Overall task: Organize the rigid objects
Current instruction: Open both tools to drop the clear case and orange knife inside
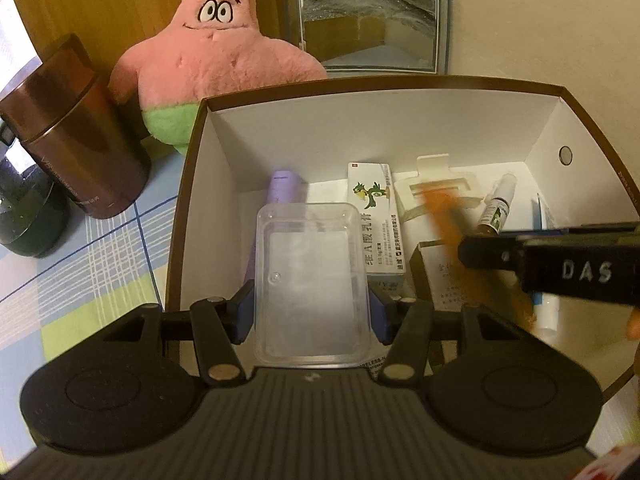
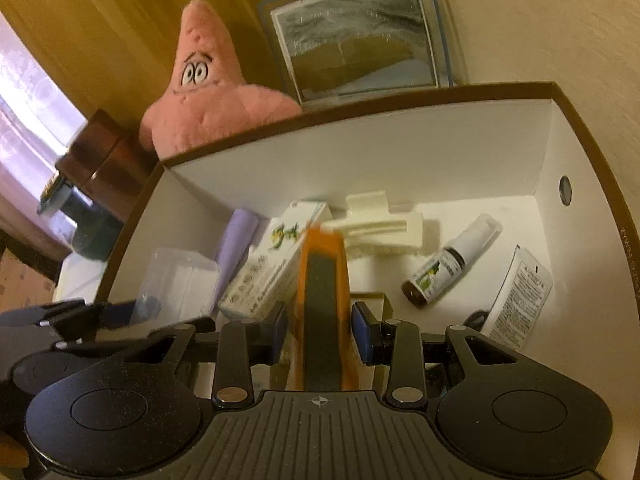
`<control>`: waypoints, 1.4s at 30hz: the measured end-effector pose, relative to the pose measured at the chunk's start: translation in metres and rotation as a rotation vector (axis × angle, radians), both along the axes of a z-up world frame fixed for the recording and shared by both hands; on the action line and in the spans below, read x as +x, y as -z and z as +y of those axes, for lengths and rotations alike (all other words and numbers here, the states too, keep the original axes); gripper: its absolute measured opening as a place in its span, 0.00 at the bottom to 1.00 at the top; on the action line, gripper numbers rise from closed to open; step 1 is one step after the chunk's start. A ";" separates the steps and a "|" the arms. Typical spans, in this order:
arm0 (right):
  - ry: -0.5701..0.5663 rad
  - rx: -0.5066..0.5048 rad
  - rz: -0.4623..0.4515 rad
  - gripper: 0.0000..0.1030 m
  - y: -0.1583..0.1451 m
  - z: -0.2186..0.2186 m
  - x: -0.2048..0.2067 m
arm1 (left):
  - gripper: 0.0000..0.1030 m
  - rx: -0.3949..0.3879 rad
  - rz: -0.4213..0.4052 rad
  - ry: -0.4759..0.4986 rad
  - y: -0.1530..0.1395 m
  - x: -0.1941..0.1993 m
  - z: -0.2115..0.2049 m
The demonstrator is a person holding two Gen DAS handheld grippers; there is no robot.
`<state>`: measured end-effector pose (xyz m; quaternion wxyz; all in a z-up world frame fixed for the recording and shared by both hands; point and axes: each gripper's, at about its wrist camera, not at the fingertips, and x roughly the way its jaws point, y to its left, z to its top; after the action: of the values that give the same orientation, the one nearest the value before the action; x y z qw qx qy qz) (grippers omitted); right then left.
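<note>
While the left hand-held gripper (image 1: 311, 310) pinches a clear plastic tray (image 1: 310, 280), the right hand-held gripper (image 2: 320, 330) clamps an orange tool (image 2: 323, 312).

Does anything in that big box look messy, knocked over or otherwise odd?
Nothing looks spilled or broken. The small spray bottle lies on its side in the cardboard box, and the green-printed carton rests tilted against other items, so it is a loose jumble. The orange tool looks blurred.

box (image 1: 580, 120) floor crowded, bare far right corner, plush (image 1: 216, 60) behind
</note>
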<state>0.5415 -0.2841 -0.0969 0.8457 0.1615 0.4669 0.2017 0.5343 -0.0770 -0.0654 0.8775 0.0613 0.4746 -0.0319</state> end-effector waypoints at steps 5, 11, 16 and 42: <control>-0.013 0.021 -0.013 0.33 -0.007 -0.002 0.000 | 0.51 0.003 -0.003 0.006 0.001 0.001 0.000; -0.031 -0.010 -0.009 0.35 -0.005 -0.004 -0.005 | 0.51 0.009 -0.007 0.010 0.001 0.000 -0.001; -0.035 -0.011 0.002 0.39 -0.003 -0.007 -0.008 | 0.52 0.008 -0.023 0.010 -0.001 -0.001 -0.002; -0.068 -0.105 -0.019 0.69 -0.012 -0.011 -0.032 | 0.58 -0.008 -0.073 0.006 -0.021 -0.022 -0.007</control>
<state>0.5091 -0.2947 -0.0845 0.8501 0.0990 0.4740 0.2072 0.5119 -0.0845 -0.0439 0.8943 0.0602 0.4421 -0.0340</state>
